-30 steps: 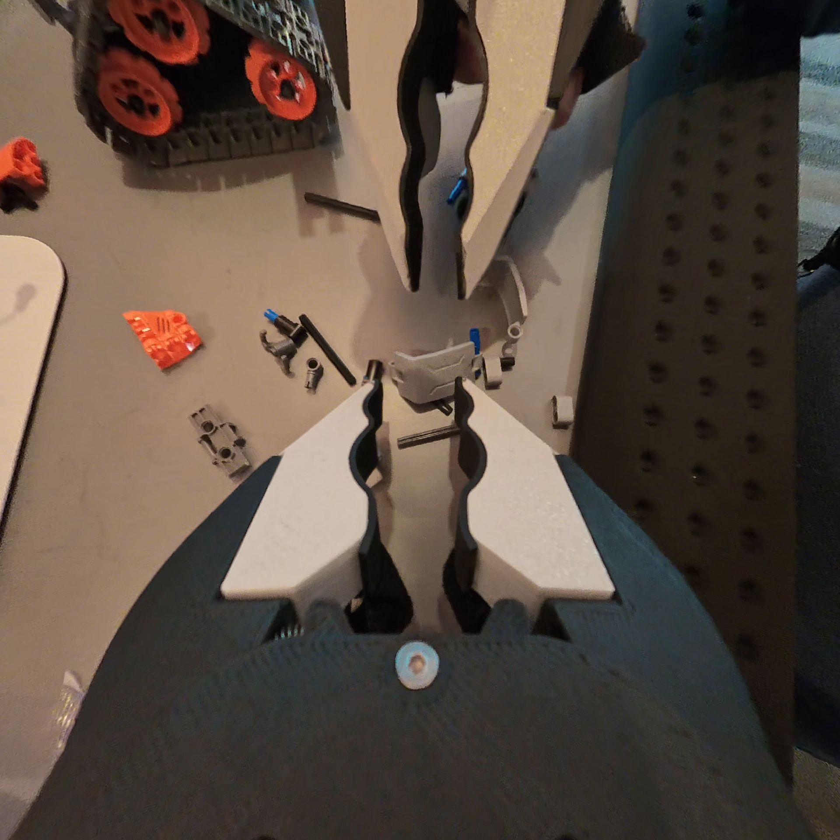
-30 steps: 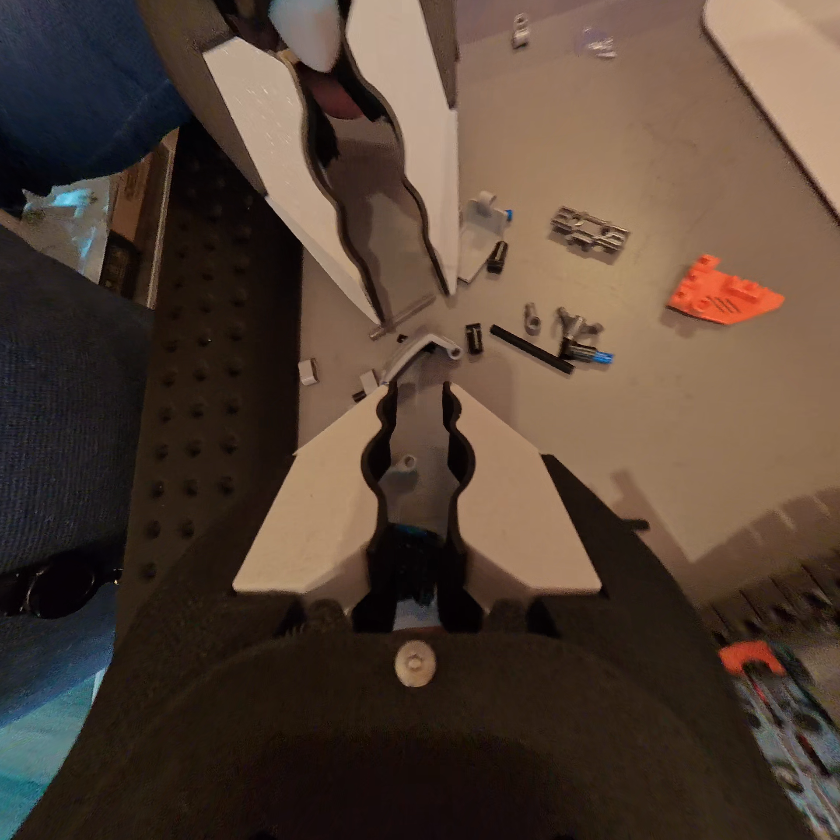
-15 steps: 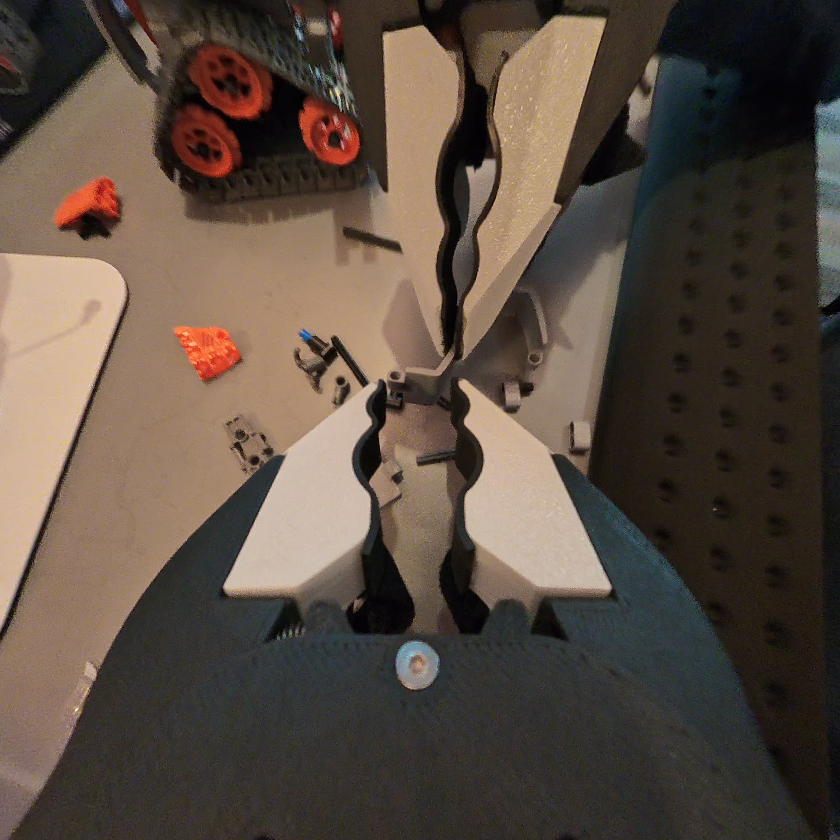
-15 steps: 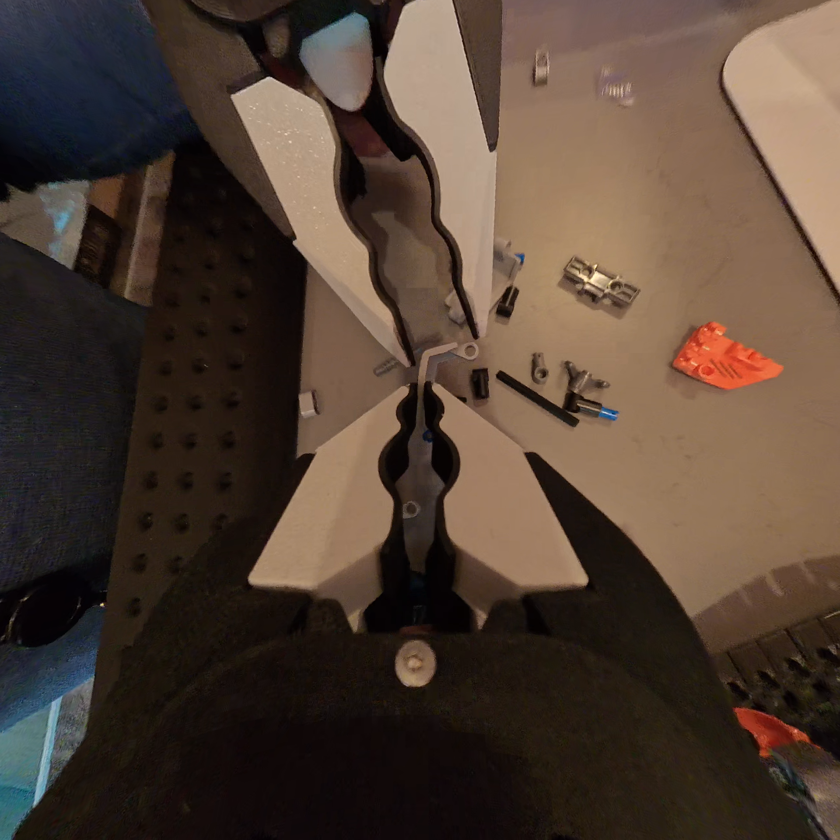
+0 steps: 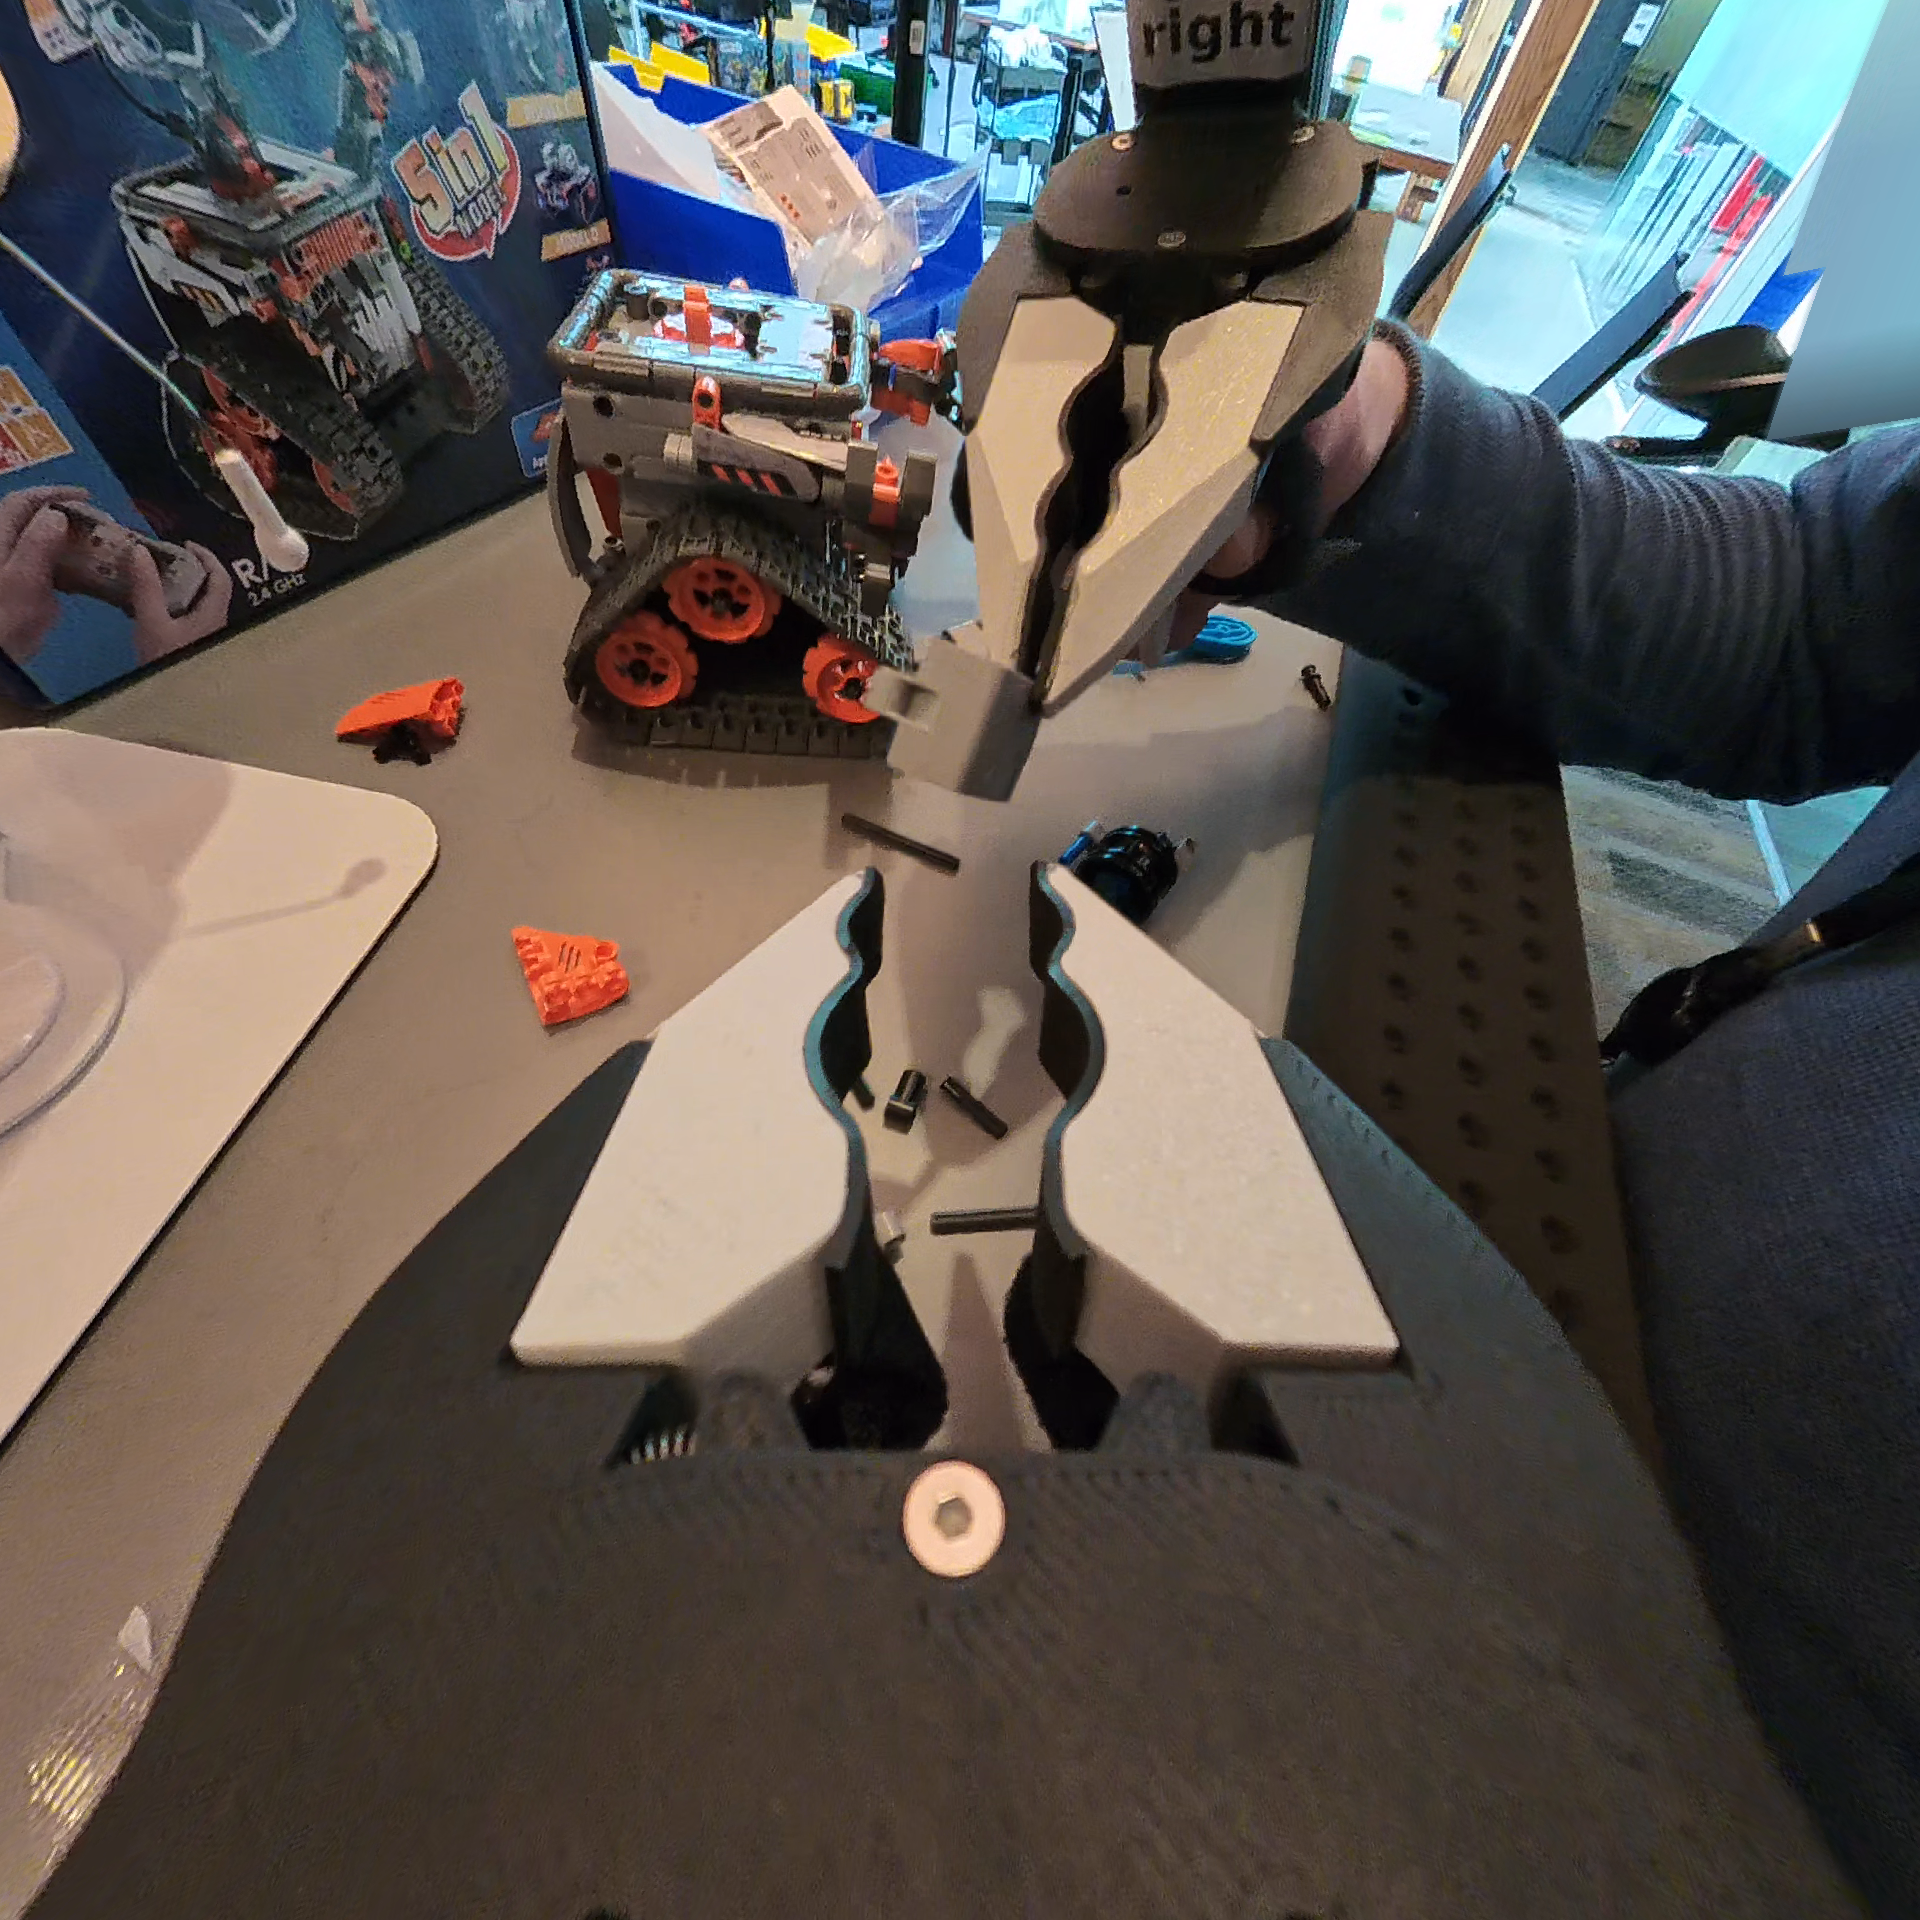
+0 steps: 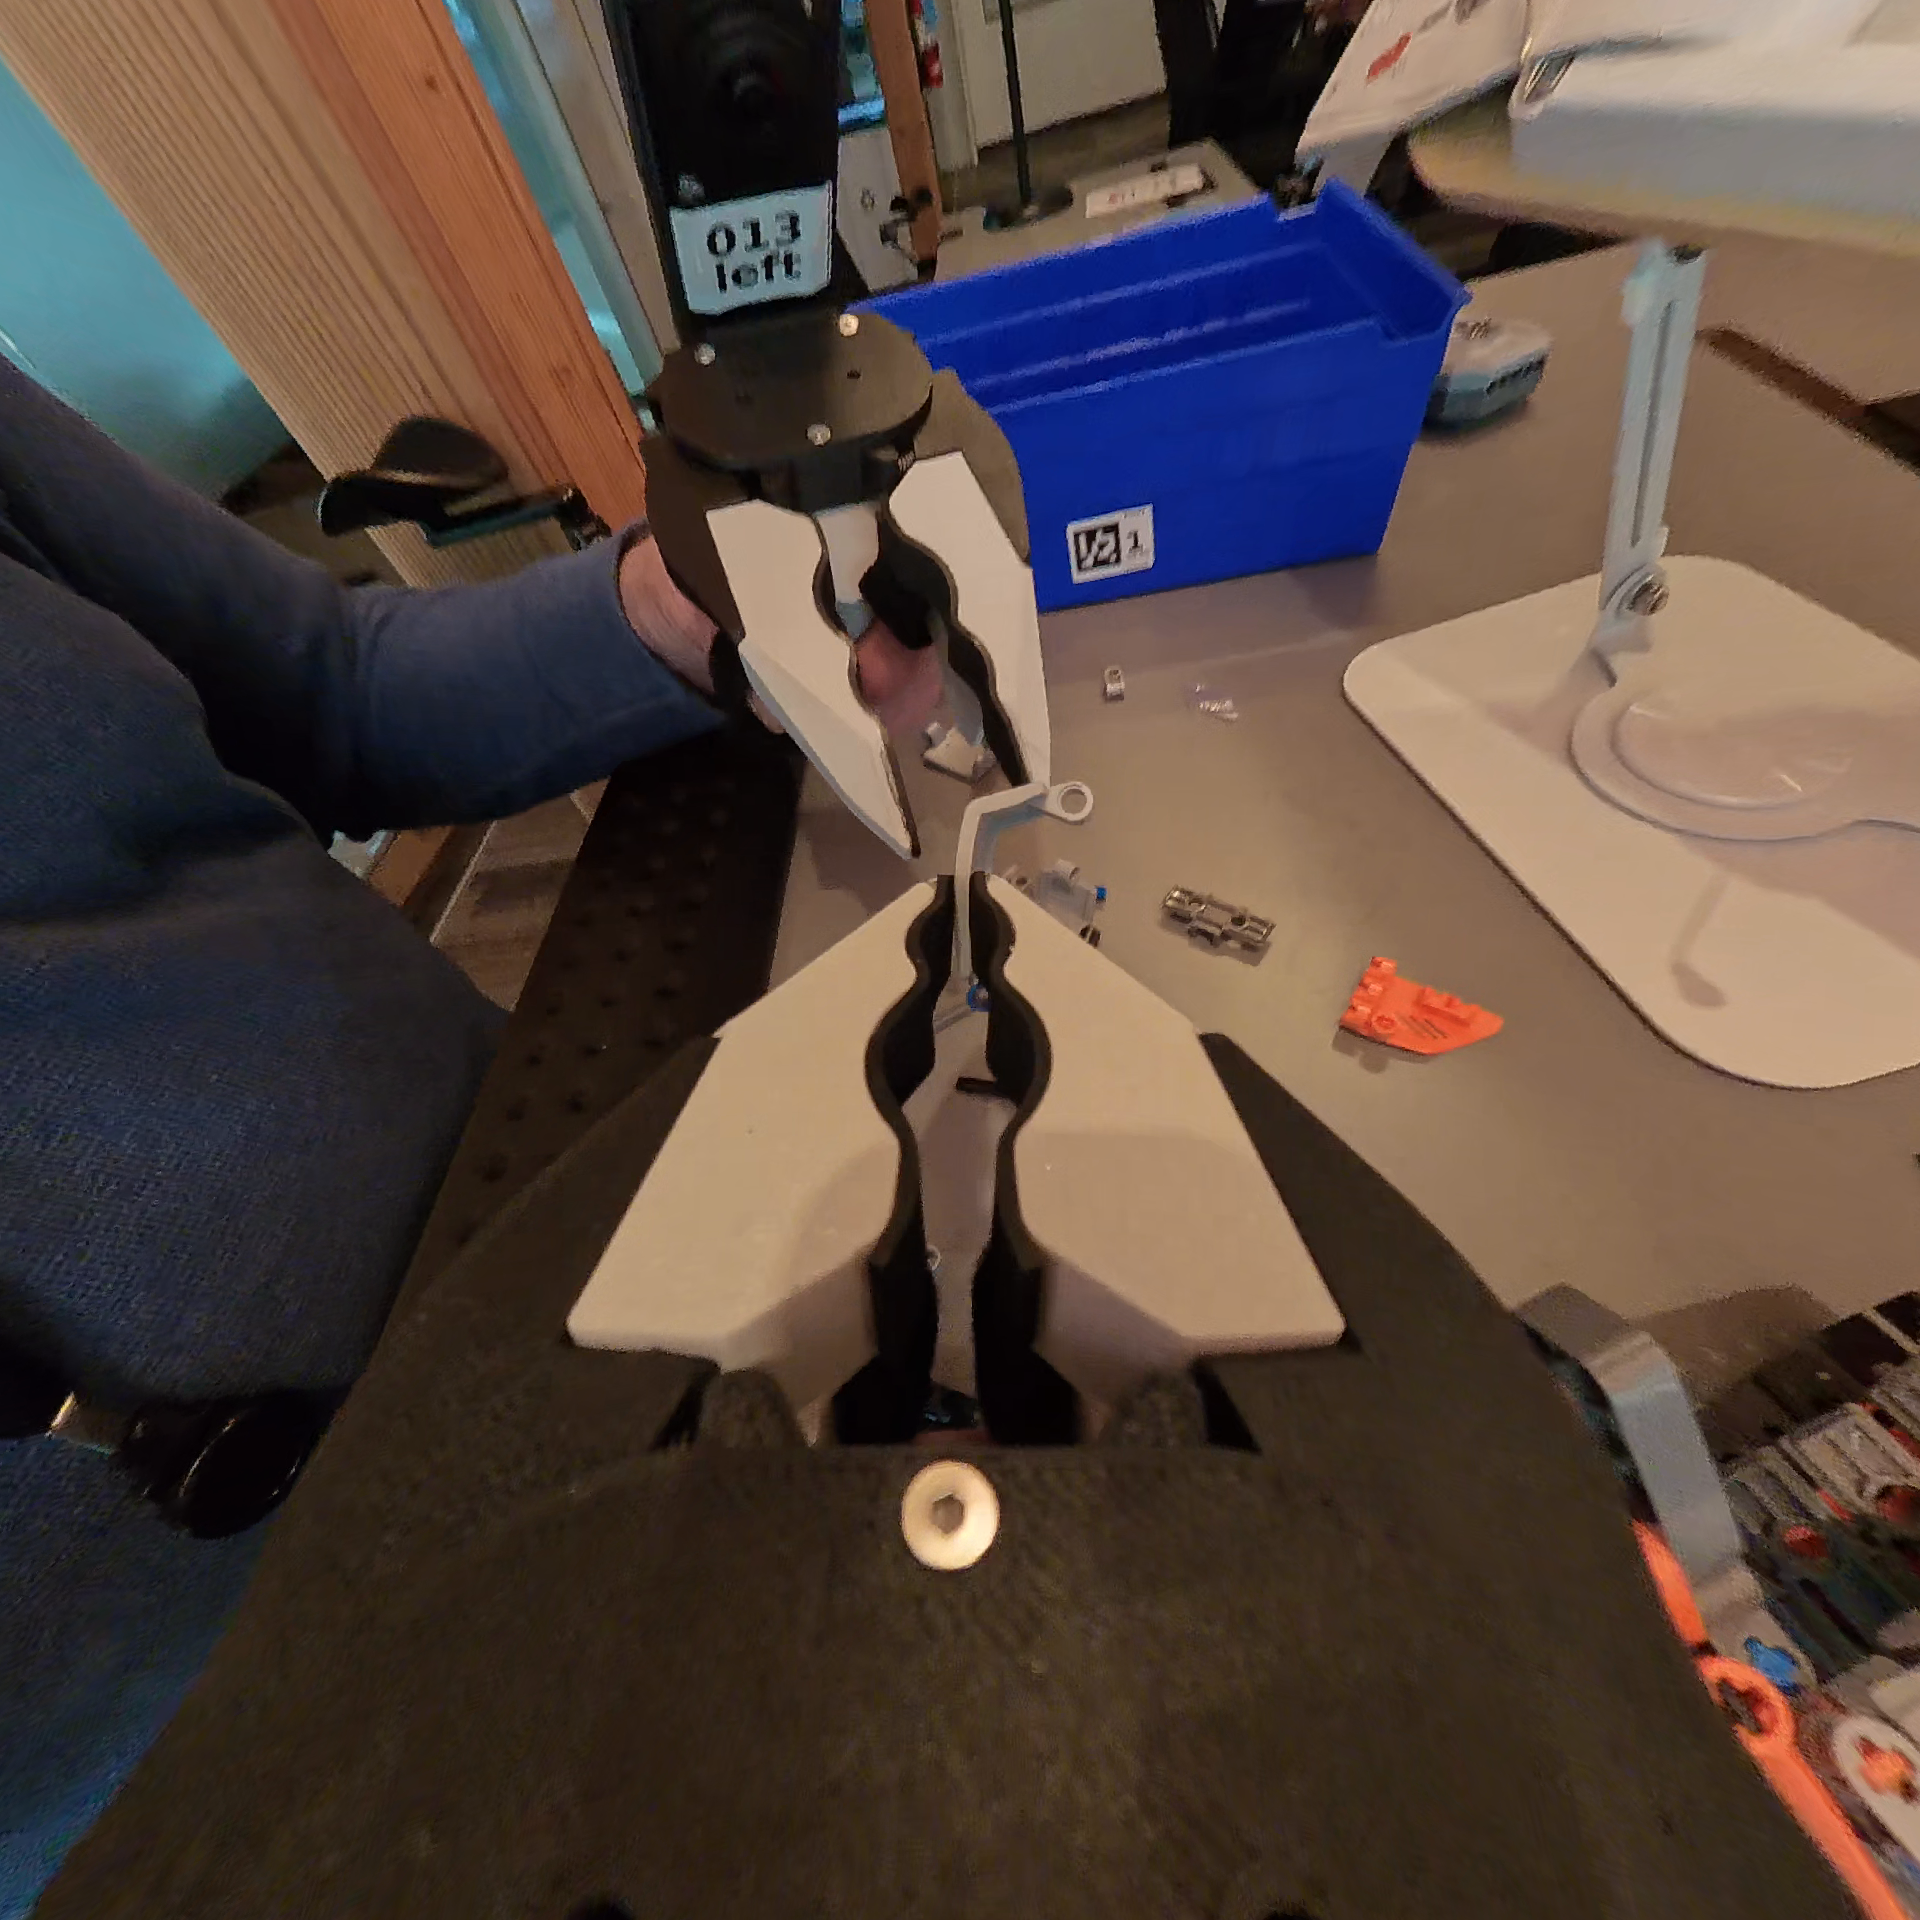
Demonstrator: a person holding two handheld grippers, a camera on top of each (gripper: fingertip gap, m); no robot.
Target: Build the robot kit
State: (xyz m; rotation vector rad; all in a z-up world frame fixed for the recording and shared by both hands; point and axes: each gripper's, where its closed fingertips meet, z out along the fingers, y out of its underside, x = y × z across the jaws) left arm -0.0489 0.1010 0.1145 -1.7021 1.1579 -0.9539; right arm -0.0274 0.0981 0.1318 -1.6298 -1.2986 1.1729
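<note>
My right gripper (image 6: 961,883) is shut on a grey curved panel piece (image 6: 1013,816), held edge-on above the table. In the left wrist view the right gripper (image 5: 1029,696) hangs from the top with that grey piece (image 5: 961,732) at its tips, in front of a tracked toy vehicle (image 5: 727,540) with orange wheels. My left gripper (image 5: 956,883) is open and empty, above small black pins (image 5: 904,1096) and a black axle (image 5: 899,844) on the grey table. In the right wrist view the left gripper (image 6: 966,810) faces mine, just beyond the held piece.
An orange wedge piece (image 5: 569,971) and a white stand base (image 5: 156,987) lie left. A blue bin (image 6: 1195,416) stands behind, a grey connector (image 6: 1216,920) lies near. A black perforated strip (image 5: 1455,1039) lines the table edge. A toy kit box (image 5: 260,312) stands at the back. Left and right tips are no more than a few centimetres apart. Both grippers' tips are roughly 15 cm from the black axle (image 5: 899,844). The tracked toy vehicle (image 5: 727,540) is about 15 cm from both grippers' fingertips.
The right gripper shut on the grey curved piece and lifted it off the table. Both grippers rose and tilted up from looking down at the table. The left stayed open.
</note>
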